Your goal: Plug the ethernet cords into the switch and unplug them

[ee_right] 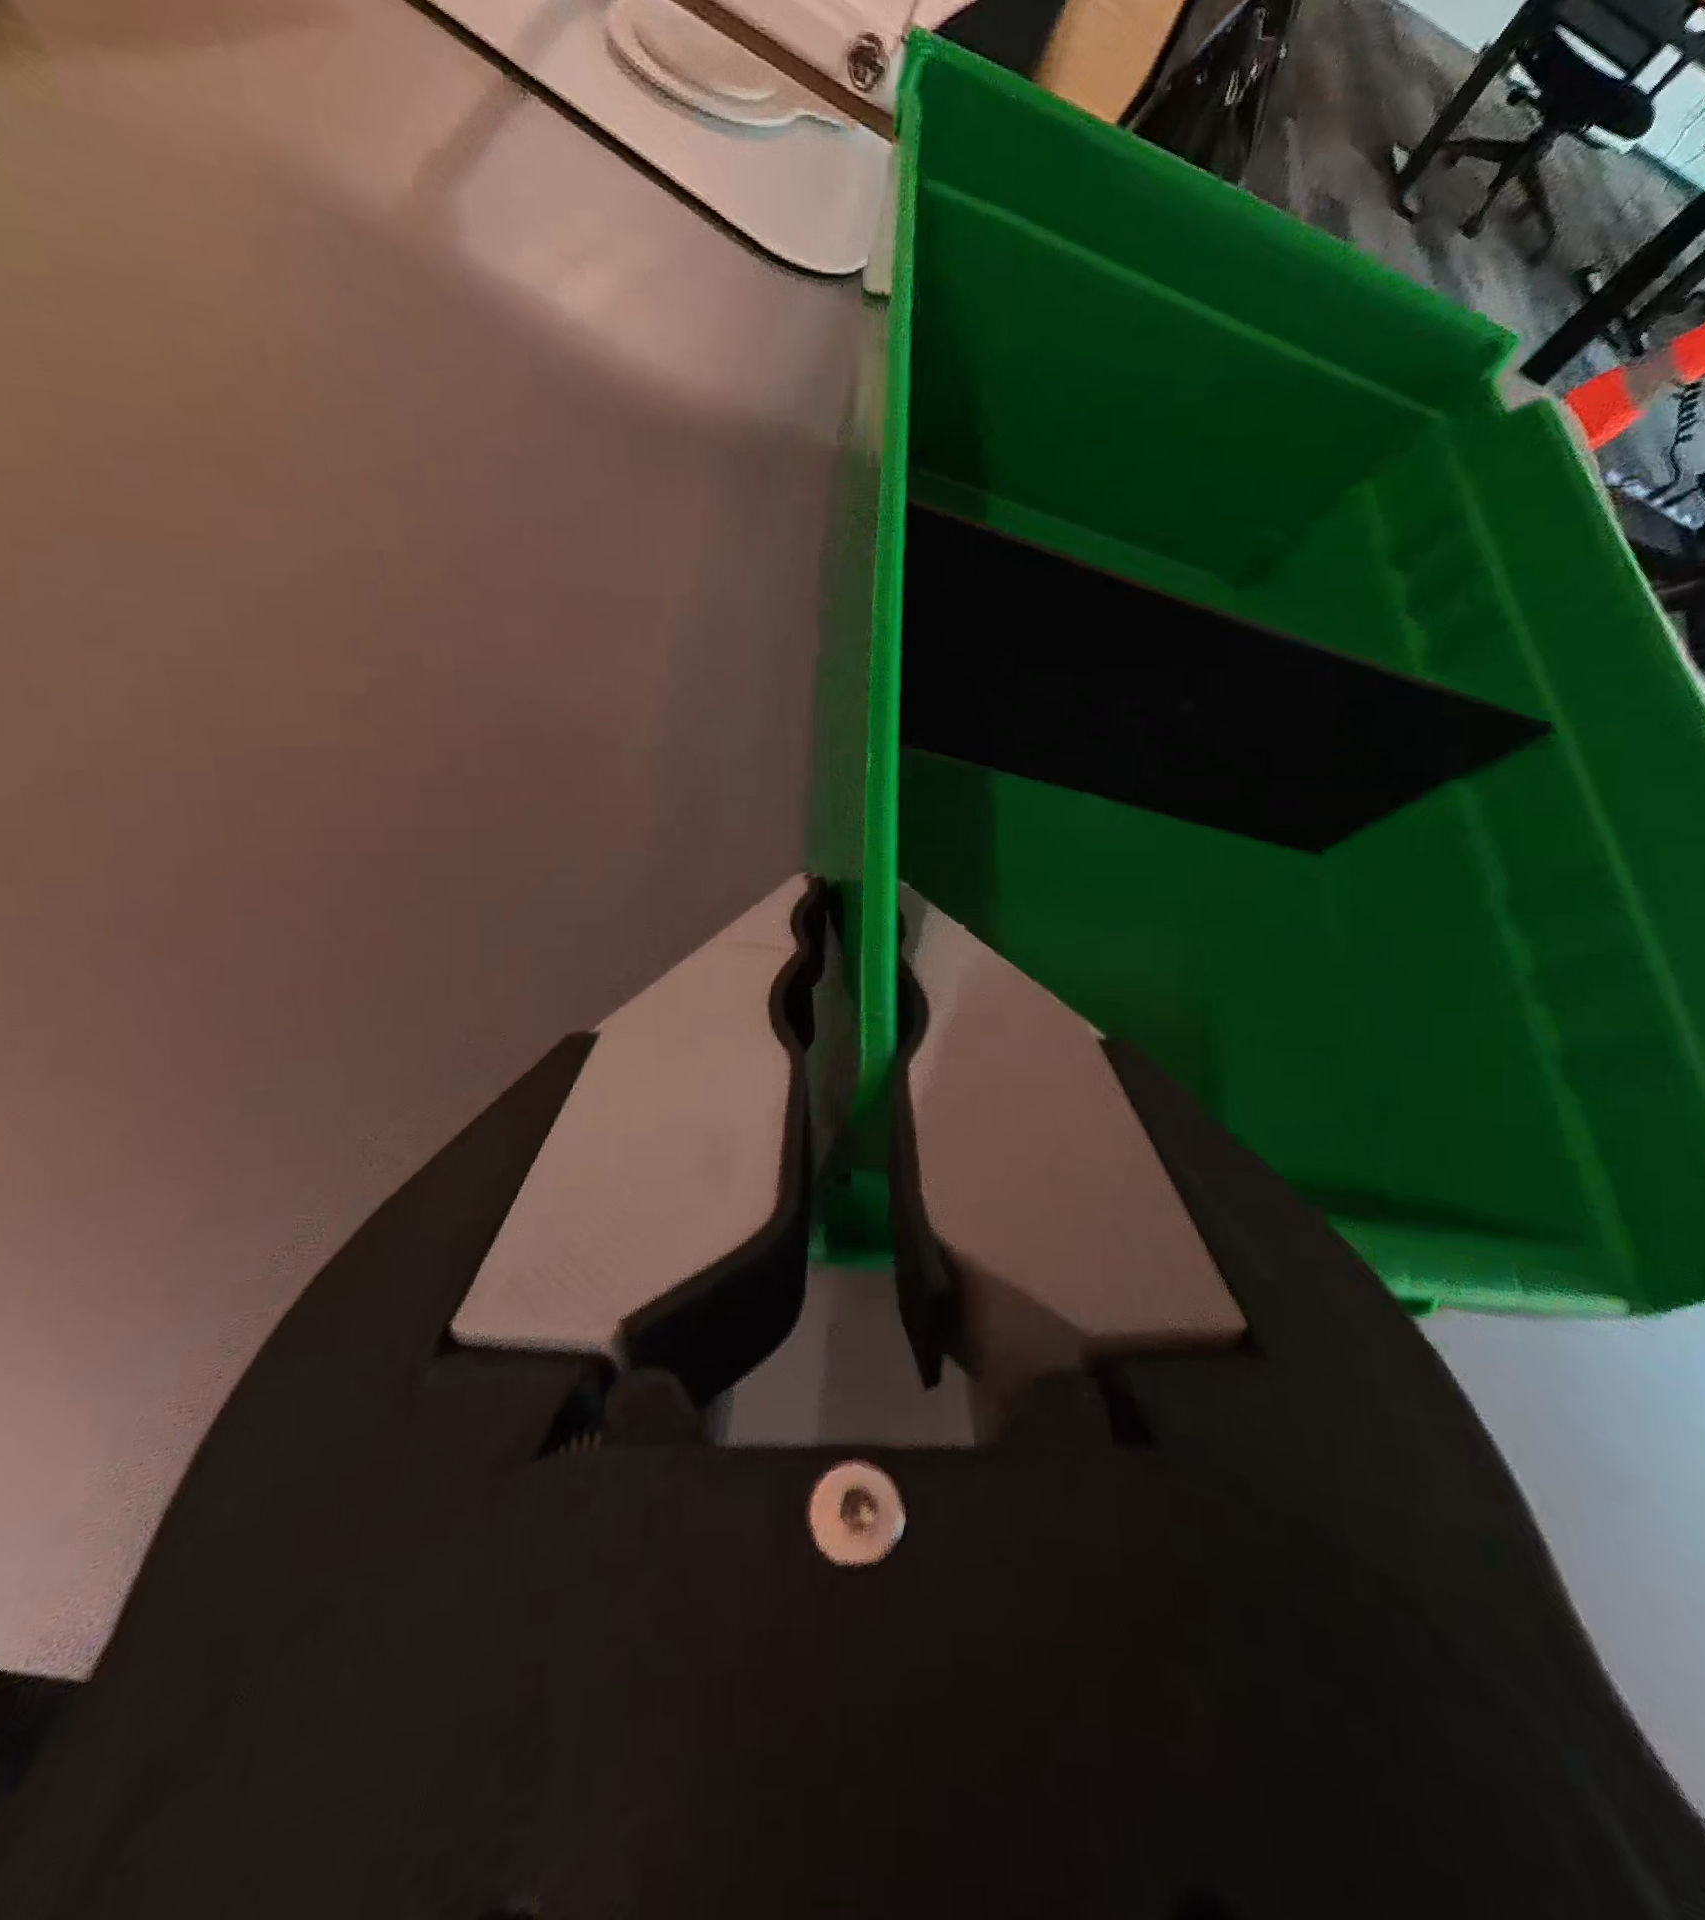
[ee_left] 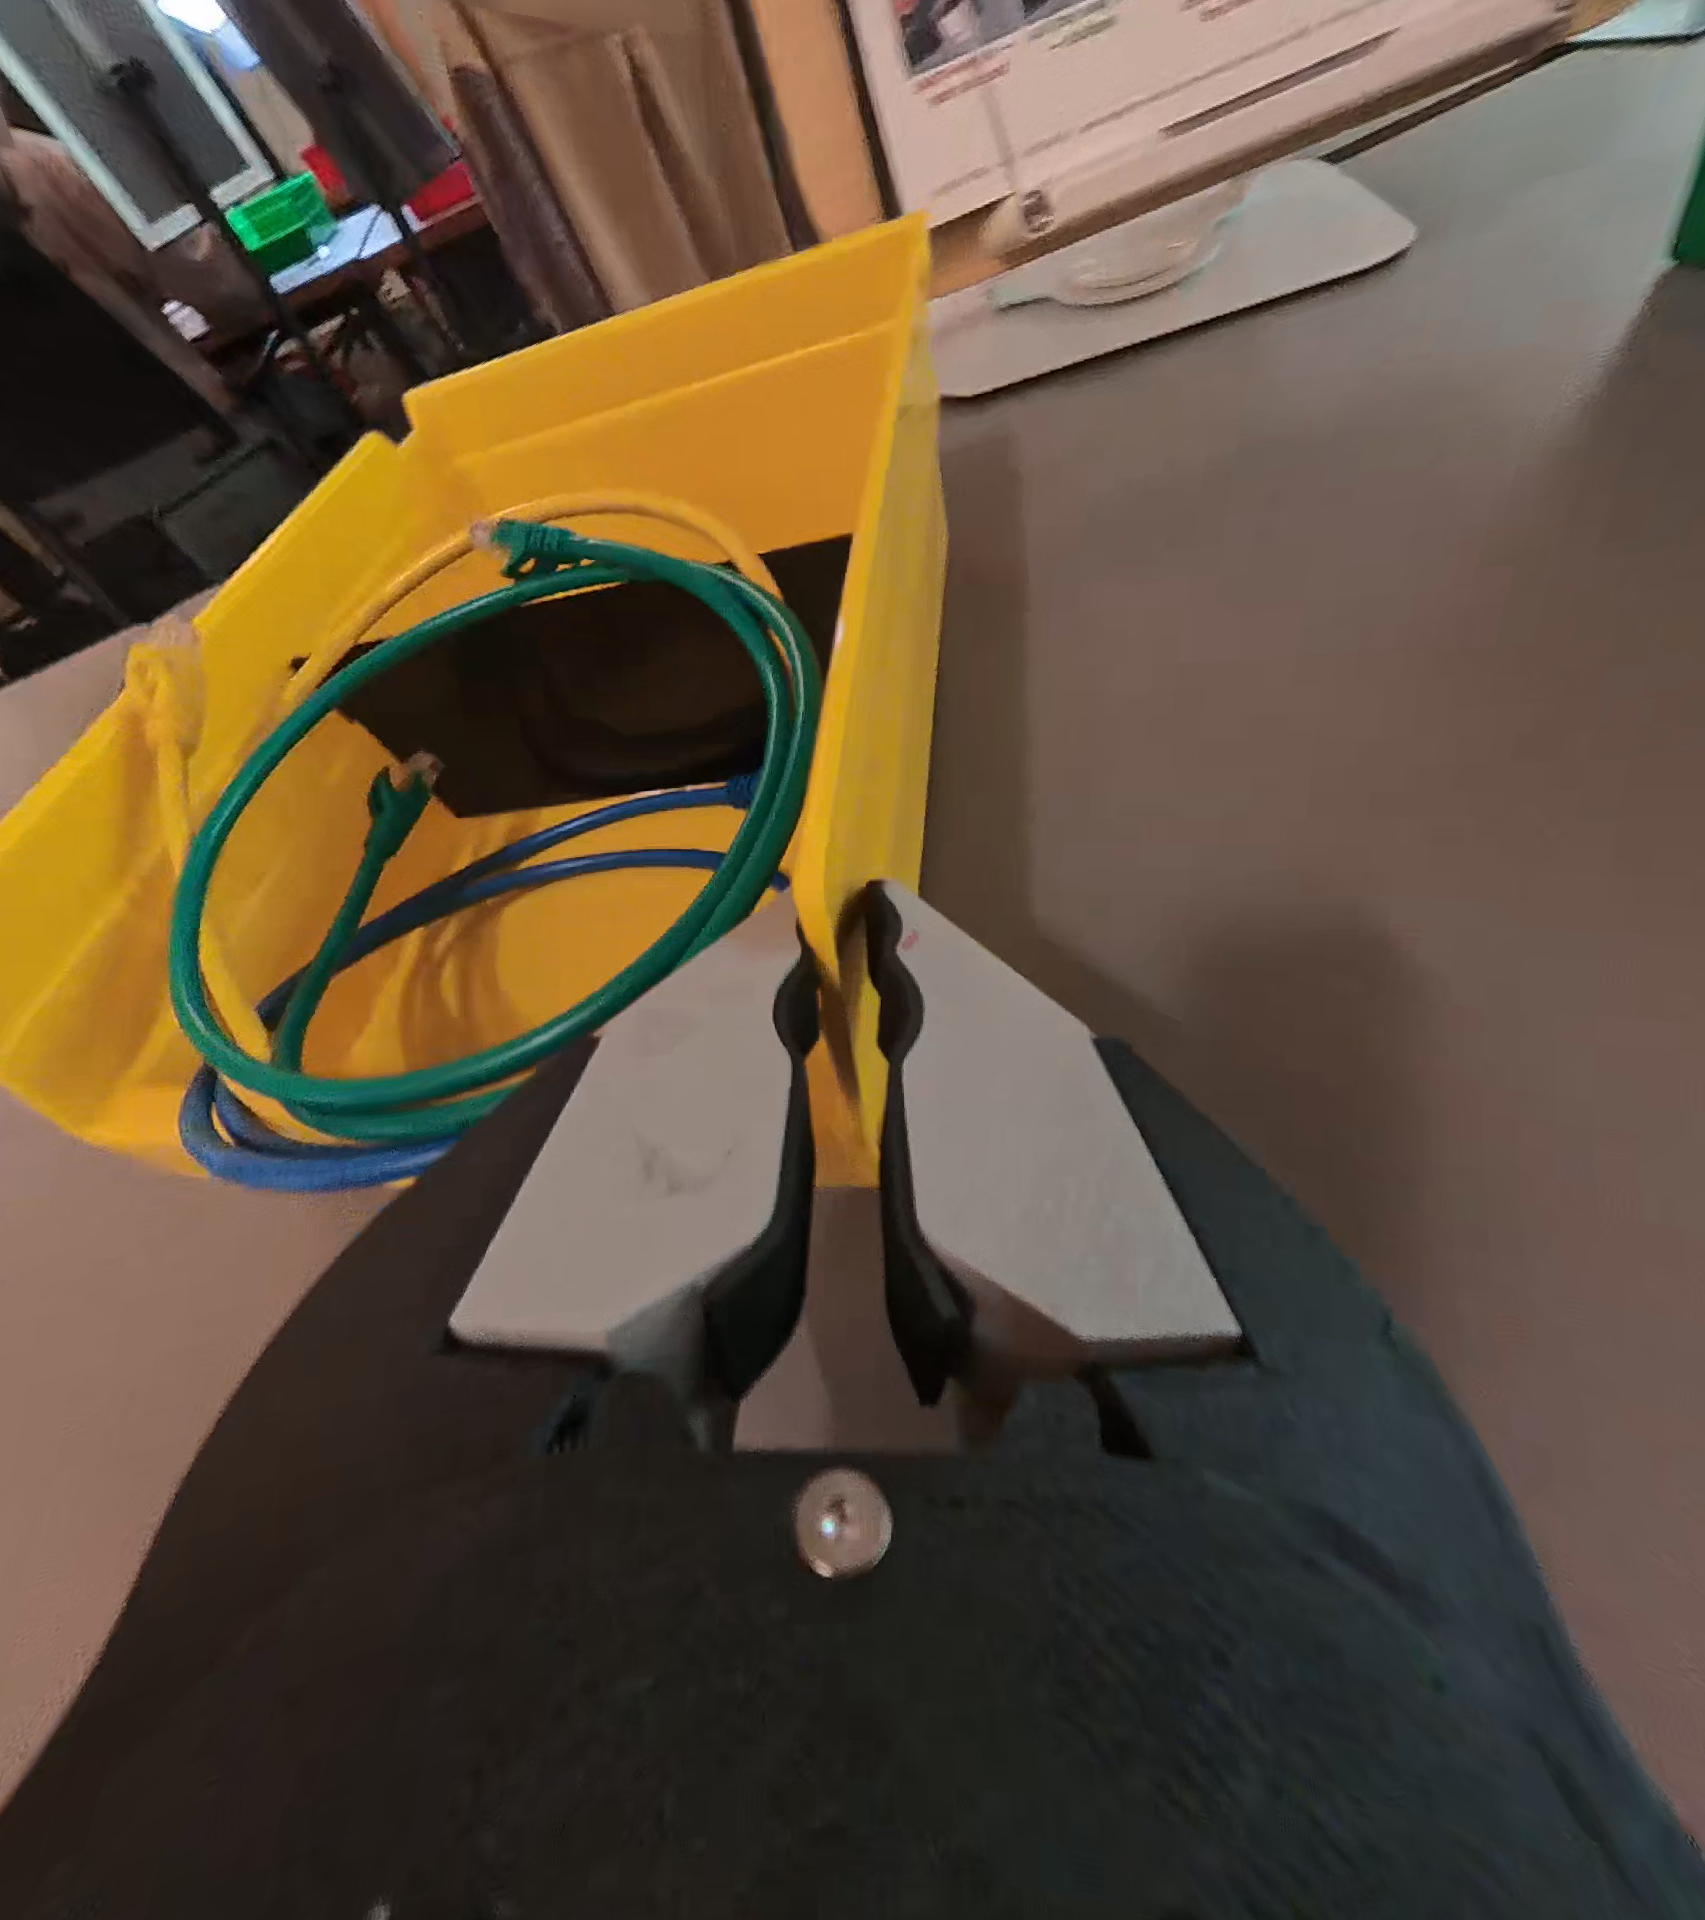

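Left wrist view: left gripper (ee_left: pixel 846 971) clamps yellow bin (ee_left: pixel 884 665) wall | cords (ee_left: pixel 474 862) inside, seemingly loose

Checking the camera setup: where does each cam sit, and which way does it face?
Left wrist view: on the left gripper, looking along its fingers, which clamp the yellow bin wall; green cord, blue cord and yellow cord inside.
Right wrist view: on the right gripper, looking along its fingers, which clamp the green bin wall; black panel inside.
Shared: brown table, white stand base; a green edge at far right of the left view may be the green bin.
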{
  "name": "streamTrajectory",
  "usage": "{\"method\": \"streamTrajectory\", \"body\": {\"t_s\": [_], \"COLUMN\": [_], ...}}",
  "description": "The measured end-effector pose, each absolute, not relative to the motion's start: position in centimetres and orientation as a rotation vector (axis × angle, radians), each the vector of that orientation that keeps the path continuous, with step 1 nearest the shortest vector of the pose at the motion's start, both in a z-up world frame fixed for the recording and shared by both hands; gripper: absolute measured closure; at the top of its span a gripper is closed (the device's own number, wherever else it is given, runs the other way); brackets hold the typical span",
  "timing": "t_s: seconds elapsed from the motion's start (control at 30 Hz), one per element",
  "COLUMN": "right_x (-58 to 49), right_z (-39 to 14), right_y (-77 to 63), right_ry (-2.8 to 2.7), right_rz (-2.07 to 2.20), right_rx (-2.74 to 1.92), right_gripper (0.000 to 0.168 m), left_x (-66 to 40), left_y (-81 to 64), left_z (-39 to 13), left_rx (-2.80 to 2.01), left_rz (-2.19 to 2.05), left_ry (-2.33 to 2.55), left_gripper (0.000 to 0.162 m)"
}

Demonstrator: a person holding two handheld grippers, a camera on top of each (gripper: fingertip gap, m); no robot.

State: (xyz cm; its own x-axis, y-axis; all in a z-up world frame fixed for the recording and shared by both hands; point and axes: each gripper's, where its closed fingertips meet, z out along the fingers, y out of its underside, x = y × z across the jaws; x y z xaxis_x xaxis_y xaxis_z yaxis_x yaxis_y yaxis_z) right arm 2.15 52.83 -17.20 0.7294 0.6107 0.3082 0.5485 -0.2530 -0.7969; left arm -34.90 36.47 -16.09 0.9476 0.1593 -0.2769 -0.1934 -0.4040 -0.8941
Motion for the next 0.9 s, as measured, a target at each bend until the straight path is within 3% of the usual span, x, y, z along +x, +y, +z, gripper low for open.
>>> {"method": "streamTrajectory", "body": {"t_s": [0.3,0.53,0.77,0.9], "right_x": [4.0,4.7,5.8,5.9], "right_z": [-17.2,-17.2,-14.7,-11.1], "right_y": [53.1,53.2,52.4,50.9], "right_ry": [-0.817,-0.811,-0.837,-0.82], "right_rz": [0.02,0.001,0.081,0.253], "right_rx": [-1.969,-1.979,-1.936,-1.846], "right_gripper": [0.163,0.161,0.139,0.131], "left_x": [-36.3,-33.1,-32.3,-31.3], "left_y": [36.0,36.2,34.5,33.0], "left_z": [-16.4,-15.7,-13.9,-10.6], "left_rx": [-2.009,-2.05,-2.072,-1.989], "left_rz": [0.423,0.393,0.307,0.261], "left_ry": [-0.023,0.135,0.185,0.203], "left_gripper": [0.16,0.151,0.148,0.13]}}
